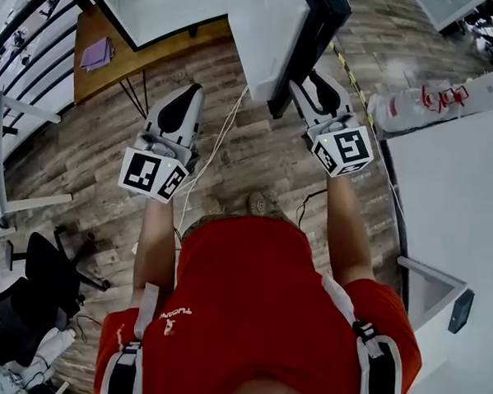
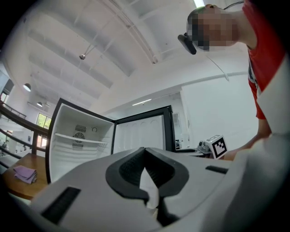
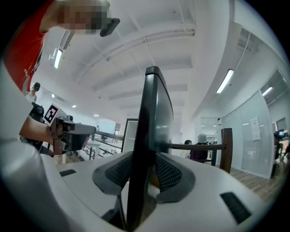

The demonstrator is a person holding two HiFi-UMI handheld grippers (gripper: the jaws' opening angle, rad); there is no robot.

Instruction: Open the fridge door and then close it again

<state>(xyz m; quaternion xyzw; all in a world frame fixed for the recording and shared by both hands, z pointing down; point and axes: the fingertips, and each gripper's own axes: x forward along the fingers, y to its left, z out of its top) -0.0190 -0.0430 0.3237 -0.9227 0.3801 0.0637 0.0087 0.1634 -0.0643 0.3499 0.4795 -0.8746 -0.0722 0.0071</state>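
The fridge door (image 1: 308, 47) stands swung open, its black edge toward me and its white inner face (image 1: 263, 32) to the left. My right gripper (image 1: 316, 87) is shut on that edge; in the right gripper view the dark door edge (image 3: 148, 136) runs upright between the pads of the right gripper (image 3: 145, 168). My left gripper (image 1: 191, 94) hangs free left of the door, shut on nothing. The left gripper view shows the left gripper (image 2: 146, 158) with its jaws together. Beyond it the fridge's empty white inside (image 2: 77, 138) shows beside the open door (image 2: 141, 133).
A wooden table (image 1: 113, 70) with a purple cloth (image 1: 97, 52) stands at the back left. A black office chair (image 1: 27, 296) is at lower left. A white counter (image 1: 460, 203) fills the right, with a red-marked white bundle (image 1: 433, 99) beyond it. A cable (image 1: 212, 149) lies across the floor.
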